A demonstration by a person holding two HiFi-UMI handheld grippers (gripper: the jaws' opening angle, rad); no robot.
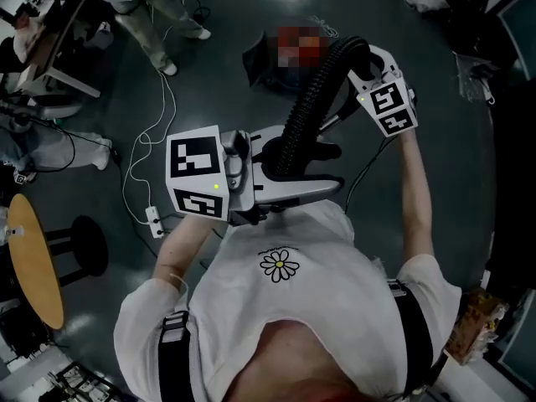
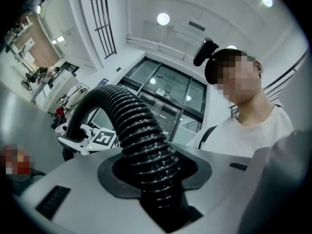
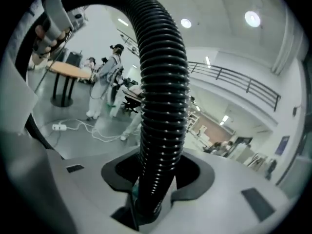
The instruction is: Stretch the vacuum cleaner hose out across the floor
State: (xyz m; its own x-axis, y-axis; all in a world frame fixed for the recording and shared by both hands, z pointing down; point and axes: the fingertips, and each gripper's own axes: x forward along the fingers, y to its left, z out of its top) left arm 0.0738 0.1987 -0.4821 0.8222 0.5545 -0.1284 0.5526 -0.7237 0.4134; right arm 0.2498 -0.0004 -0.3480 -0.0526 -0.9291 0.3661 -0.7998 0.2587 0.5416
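The black ribbed plastic vacuum hose (image 1: 306, 115) is arching in the air, not yet lying along the dark floor (image 1: 218, 82); the left hand-held gripper (image 1: 280, 172) and the right hand-held gripper (image 1: 356, 65) are each clamping it, so the stretching is barely beginning

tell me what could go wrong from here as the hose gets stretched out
1. The hose arches tightly between the left claw and the right claw; its ribbed surface might slip through a grip when they pull apart.
2. A white cable and a power strip lie on the floor at the person's left; the hose or a foot could snag them.
3. People stand close by; a swinging hose could reach them.
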